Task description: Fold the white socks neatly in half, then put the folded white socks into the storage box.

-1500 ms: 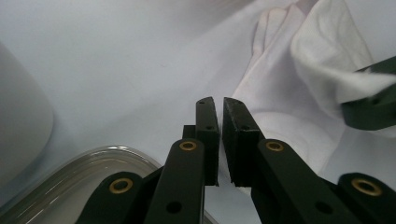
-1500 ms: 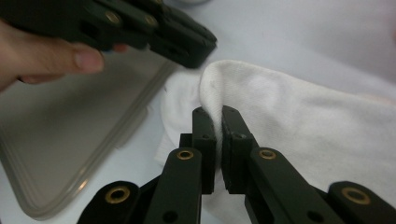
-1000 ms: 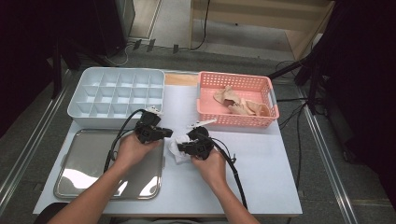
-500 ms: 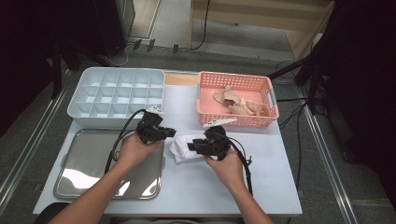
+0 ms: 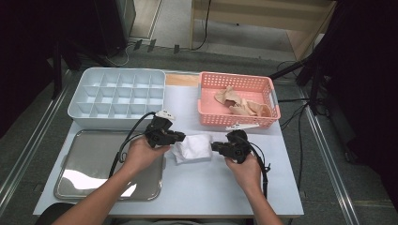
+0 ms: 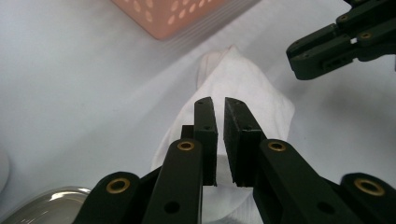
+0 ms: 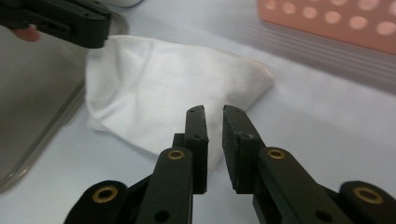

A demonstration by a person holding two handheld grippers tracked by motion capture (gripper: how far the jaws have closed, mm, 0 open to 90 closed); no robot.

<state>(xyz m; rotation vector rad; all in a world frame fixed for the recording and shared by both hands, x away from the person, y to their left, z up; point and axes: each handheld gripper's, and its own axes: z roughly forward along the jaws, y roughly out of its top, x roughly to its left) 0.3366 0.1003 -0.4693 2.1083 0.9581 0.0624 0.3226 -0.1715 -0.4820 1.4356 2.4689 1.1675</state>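
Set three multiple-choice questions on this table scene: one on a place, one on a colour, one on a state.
1. Where does the white cloth lie?
A. Inside the basket
B. On the table, in front of the basket
C. In the middle of the metal tray

2. What colour is the basket with the holes in its walls?
A. Green
B. Blue
C. Pink

3. What state are the compartments of the divided box in?
A. Empty
B. Stuffed with cloths
C. Covered by a lid

Answers:
1 B: the cloth rests on the bare tabletop just in front of the basket.
2 C: its walls and rim are pink.
3 A: every compartment shows its bare floor.
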